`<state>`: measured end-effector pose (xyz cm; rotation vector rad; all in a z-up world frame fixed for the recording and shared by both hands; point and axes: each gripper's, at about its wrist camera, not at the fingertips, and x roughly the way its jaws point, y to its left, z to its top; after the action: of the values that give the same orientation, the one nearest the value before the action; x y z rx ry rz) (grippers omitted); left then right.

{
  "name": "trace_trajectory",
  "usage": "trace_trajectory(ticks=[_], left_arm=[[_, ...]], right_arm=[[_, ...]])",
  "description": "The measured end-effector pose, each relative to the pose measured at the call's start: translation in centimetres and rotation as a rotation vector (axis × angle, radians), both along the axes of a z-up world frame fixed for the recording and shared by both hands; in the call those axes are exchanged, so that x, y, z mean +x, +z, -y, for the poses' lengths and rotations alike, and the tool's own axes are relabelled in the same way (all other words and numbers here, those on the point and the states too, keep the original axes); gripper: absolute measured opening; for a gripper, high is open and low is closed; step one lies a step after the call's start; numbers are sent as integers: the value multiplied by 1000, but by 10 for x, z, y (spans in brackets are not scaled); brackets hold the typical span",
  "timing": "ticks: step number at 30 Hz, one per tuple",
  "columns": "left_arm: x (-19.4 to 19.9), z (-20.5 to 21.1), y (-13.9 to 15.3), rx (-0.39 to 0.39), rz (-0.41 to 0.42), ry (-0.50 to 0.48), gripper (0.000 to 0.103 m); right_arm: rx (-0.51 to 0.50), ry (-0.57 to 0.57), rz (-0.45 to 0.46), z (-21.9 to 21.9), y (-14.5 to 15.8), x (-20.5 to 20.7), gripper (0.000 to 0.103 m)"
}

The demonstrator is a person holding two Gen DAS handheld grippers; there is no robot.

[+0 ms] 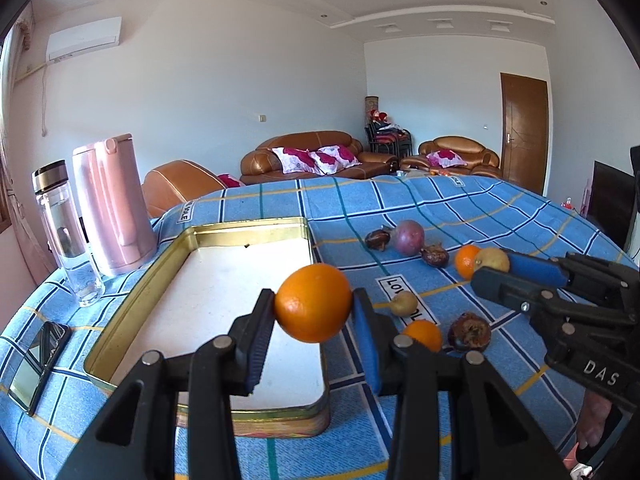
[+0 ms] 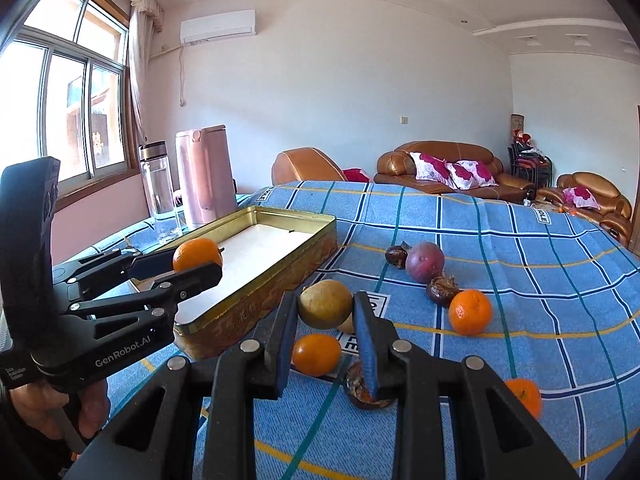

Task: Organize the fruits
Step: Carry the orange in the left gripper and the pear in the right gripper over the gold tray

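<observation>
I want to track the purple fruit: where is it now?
In the right wrist view the purple fruit lies on the blue checked cloth, right of the tin tray, between two dark brown fruits.

We see a gold-toned metal tin (image 1: 248, 228) with a matt pale floor on a woven checked cloth (image 1: 460, 208). Our grippers' black plastic looks matt. The far sofa (image 1: 308, 148) is glossy leather; the left bottle (image 1: 64, 224) is clear and smooth.

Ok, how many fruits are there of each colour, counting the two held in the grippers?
Orange fruits: 4
Yellow fruits: 2
Purple fruit: 1
Dark brown wrinkly fruits: 3
Total: 10
</observation>
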<state>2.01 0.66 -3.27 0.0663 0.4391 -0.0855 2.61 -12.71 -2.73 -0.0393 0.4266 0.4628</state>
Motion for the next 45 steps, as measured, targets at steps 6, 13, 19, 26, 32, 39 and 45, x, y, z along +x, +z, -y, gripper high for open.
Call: trace_trajectory(ticks=[6,13,19,26,32,39,45], left_arm=[[4,-8,2,5,11,17,40],[12,-18,5,2,15,44,40],[17,-26,6,2,14,62,40],[25,-40,7,1,15,87,40],[31,-53,7,-7,4,113,40],[41,-70,5,-21,-23,144,40],[48,-80,2,-14,-43,163,40]], right_arm=[[2,29,26,-14,10,6,30],[-5,56,47,-29,21,11,30],[-9,75,51,-38,27,18,30],[-23,97,51,-47,31,28,30],[-38,113,55,-56,37,38,30],[-54,140,49,-73,39,51,30],[-63,167,35,-89,38,60,30]])
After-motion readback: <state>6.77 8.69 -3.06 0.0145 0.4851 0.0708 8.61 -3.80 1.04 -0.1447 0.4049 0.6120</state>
